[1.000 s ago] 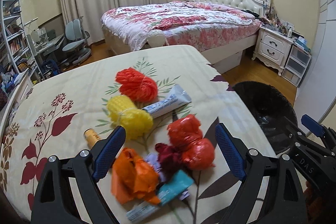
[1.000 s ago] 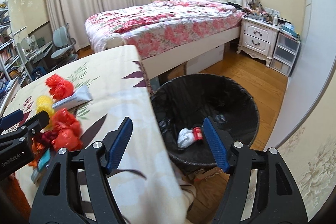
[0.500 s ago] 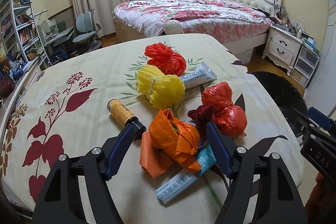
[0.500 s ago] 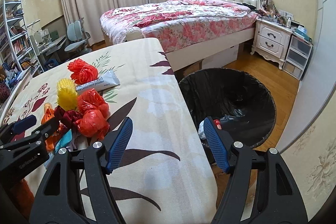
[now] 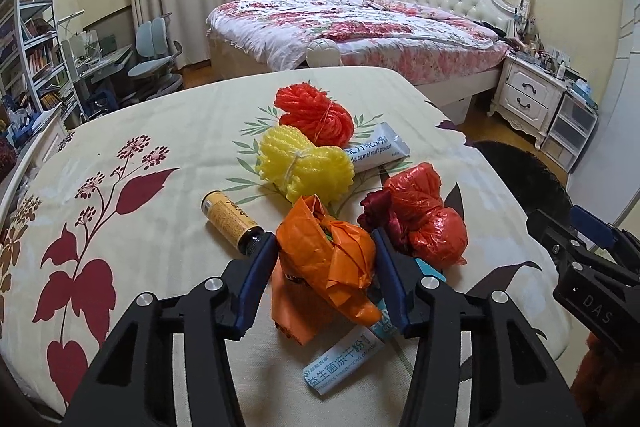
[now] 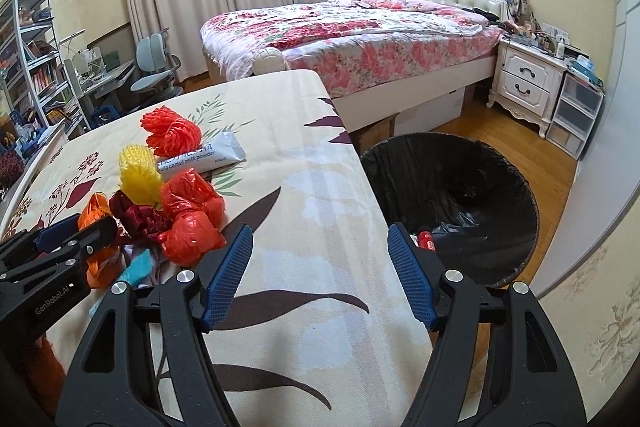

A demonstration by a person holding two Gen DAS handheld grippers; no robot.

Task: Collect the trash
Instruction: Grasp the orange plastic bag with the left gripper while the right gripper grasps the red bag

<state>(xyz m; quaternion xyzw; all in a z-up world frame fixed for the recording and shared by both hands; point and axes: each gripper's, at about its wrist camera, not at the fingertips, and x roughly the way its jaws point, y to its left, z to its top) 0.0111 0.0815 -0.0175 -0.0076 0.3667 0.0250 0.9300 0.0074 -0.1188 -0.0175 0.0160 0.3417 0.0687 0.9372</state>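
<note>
A pile of trash lies on the floral tablecloth: an orange plastic bag, a red plastic bag, yellow foam netting, red foam netting, a small brown bottle and white sachets. My left gripper has its fingers on both sides of the orange bag, closing on it. My right gripper is open and empty above the table's right edge, beside the black-lined trash bin.
The bin holds a red can. A teal-and-white packet lies under the orange bag. A bed and a nightstand stand behind, a desk with chairs at the left.
My left gripper moved forward and narrowed around the orange bag. My right gripper swung left from over the bin to above the table edge, still open.
</note>
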